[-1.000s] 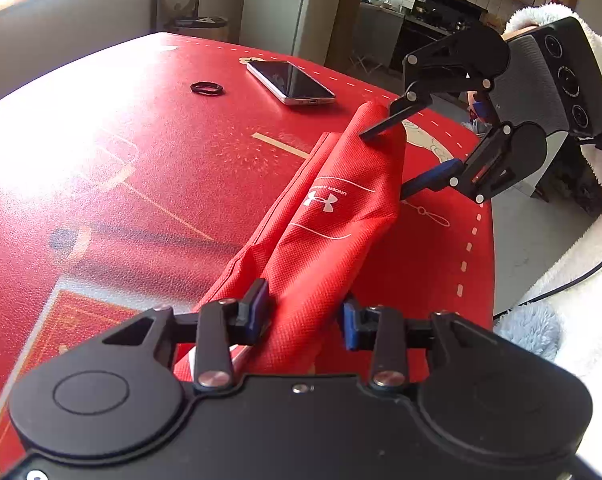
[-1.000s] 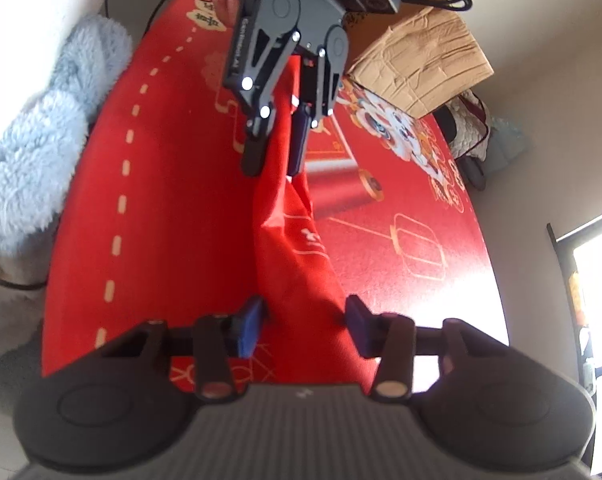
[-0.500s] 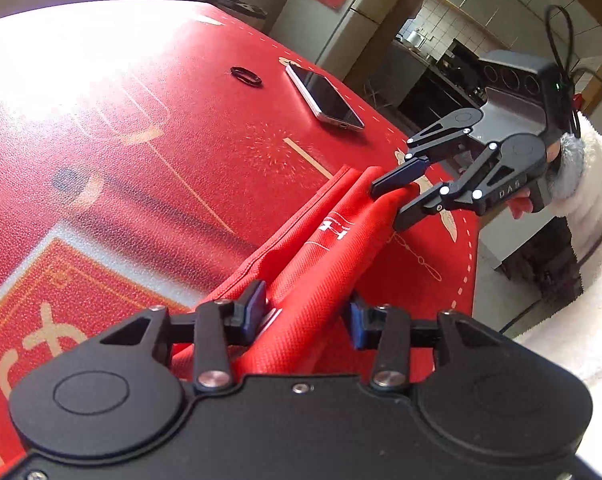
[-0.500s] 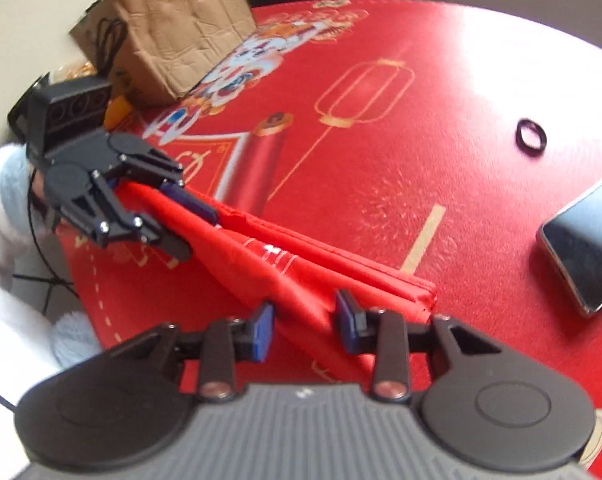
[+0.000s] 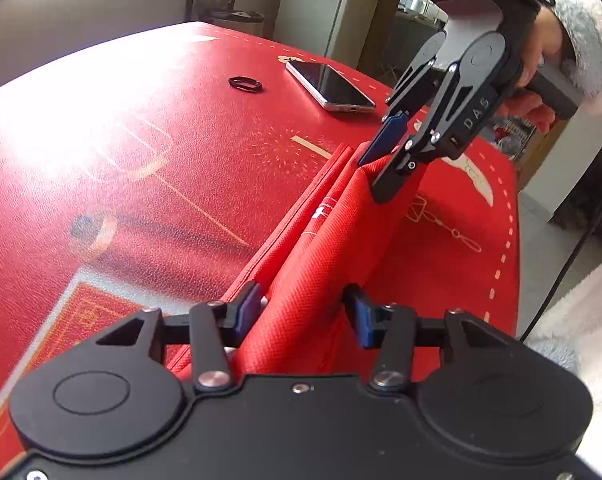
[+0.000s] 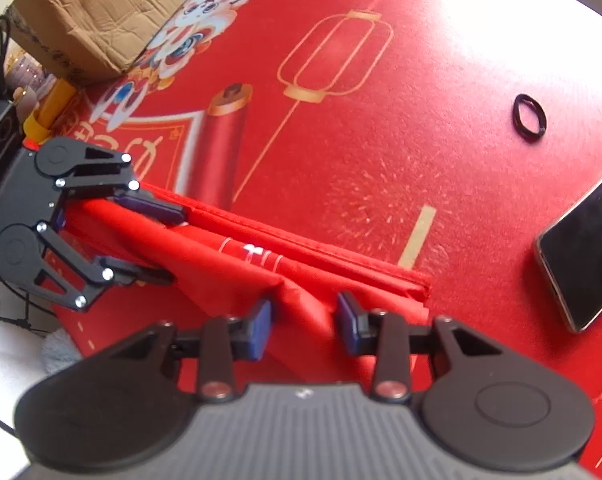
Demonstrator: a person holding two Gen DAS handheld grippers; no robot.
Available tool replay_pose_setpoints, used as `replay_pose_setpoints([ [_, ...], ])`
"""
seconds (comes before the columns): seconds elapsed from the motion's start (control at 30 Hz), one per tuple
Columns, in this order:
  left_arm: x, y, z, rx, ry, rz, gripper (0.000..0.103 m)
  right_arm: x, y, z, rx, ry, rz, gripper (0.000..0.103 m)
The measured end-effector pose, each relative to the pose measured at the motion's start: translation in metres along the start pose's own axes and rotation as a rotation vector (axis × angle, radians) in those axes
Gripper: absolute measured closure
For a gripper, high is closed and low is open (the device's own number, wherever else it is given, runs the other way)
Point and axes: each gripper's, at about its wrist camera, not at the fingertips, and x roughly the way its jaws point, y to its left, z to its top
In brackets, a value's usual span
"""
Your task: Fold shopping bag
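A red non-woven shopping bag with a white logo lies folded into a long narrow strip on the red printed table cover. My left gripper stands around one end of the strip, jaws apart, with the fabric between them. My right gripper stands around the other end, jaws also apart. Each gripper shows in the other's view: the right one pressing its fingertips down on the far end of the bag, the left one straddling the bag's upper fold.
A smartphone lies face up beyond the bag, also in the right wrist view. A black hair tie lies near it. A cardboard box stands at the table's far end. The table edge runs close on the person's side.
The bag strip has been swung round and laid flat on the table. Both grippers came lower, and their jaws have opened wider around the fabric.
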Motion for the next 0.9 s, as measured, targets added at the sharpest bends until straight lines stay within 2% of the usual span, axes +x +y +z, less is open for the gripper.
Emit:
replay_pose_setpoints([
  [0.03, 0.0, -0.015, 0.006, 0.092, 0.001, 0.073, 0.041, 0.0, -0.003, 0.0, 0.006, -0.003, 0.015, 0.067],
  [0.1, 0.006, -0.046, 0.014, 0.269, 0.001, 0.168, 0.04, 0.0, -0.009, 0.0, 0.015, -0.009, 0.044, 0.067],
  [0.13, 0.009, -0.058, 0.017, 0.334, -0.008, 0.188, 0.04, 0.0, -0.013, 0.001, 0.02, -0.01, 0.063, 0.066],
  [0.17, 0.012, -0.078, 0.021, 0.442, -0.027, 0.208, 0.04, 0.0, -0.016, 0.002, 0.031, -0.011, 0.084, 0.066],
  [0.27, 0.017, -0.113, 0.028, 0.595, -0.095, 0.212, 0.039, 0.002, -0.027, 0.005, 0.058, -0.021, 0.151, 0.067],
  [0.3, 0.021, -0.12, 0.031, 0.615, -0.095, 0.202, 0.04, 0.002, -0.032, 0.004, 0.067, -0.027, 0.178, 0.067],
  [0.43, 0.043, -0.118, 0.032, 0.594, -0.017, 0.173, 0.041, 0.005, -0.047, 0.001, 0.095, -0.051, 0.263, 0.069],
  [0.47, 0.048, -0.117, 0.032, 0.588, 0.003, 0.165, 0.041, 0.005, -0.05, -0.001, 0.098, -0.058, 0.277, 0.073],
  [0.53, 0.051, -0.116, 0.028, 0.588, -0.018, 0.167, 0.039, 0.007, -0.057, -0.004, 0.102, -0.078, 0.313, 0.074],
  [0.57, 0.052, -0.113, 0.032, 0.547, -0.008, 0.153, 0.039, 0.007, -0.06, -0.005, 0.105, -0.088, 0.328, 0.075],
  [0.67, 0.055, -0.104, 0.038, 0.495, 0.014, 0.124, 0.034, 0.004, -0.058, -0.013, 0.06, -0.139, 0.337, 0.076],
  [0.73, 0.057, -0.1, 0.039, 0.463, 0.026, 0.112, 0.034, -0.005, -0.052, -0.02, -0.01, -0.193, 0.312, 0.071],
  [0.77, 0.058, -0.095, 0.041, 0.431, 0.037, 0.099, 0.033, -0.01, -0.048, -0.025, -0.048, -0.22, 0.29, 0.064],
  [0.8, 0.058, -0.093, 0.042, 0.417, 0.041, 0.093, 0.032, -0.016, -0.043, -0.032, -0.106, -0.252, 0.249, 0.051],
  [0.83, 0.059, -0.09, 0.043, 0.404, 0.045, 0.087, 0.03, -0.023, -0.035, -0.041, -0.191, -0.292, 0.189, 0.044],
  [0.87, 0.06, -0.088, 0.044, 0.392, 0.048, 0.081, 0.029, -0.03, -0.028, -0.051, -0.276, -0.331, 0.129, 0.03],
  [0.9, 0.059, -0.086, 0.045, 0.387, 0.049, 0.08, 0.028, -0.035, -0.02, -0.063, -0.371, -0.369, 0.061, 0.025],
])
